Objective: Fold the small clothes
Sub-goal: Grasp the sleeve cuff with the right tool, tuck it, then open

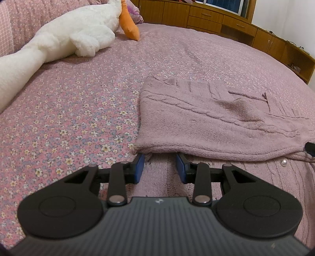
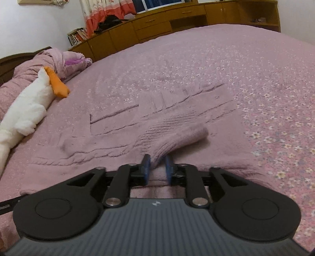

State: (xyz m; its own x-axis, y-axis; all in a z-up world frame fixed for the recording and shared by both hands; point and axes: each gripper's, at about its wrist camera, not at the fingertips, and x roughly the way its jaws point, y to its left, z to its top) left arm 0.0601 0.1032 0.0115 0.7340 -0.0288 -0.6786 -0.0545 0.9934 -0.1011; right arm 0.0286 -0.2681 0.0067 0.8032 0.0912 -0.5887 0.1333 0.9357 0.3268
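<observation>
Right wrist view: sweater (image 2: pixel 157 126) fold between right gripper (image 2: pixel 158 164) pads.

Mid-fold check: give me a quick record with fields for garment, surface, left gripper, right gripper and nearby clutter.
garment: mauve knit sweater, partly folded, a pearl button showing
surface: floral bedspread
left gripper: jaws parted, tips at the folded edge, pads not pressing it
right gripper: jaws slightly apart, a fold of the sweater between the pads; grip unclear
nearby clutter: white plush toy with an orange part, lying apart from the sweater; wooden cabinets behind the bed
</observation>
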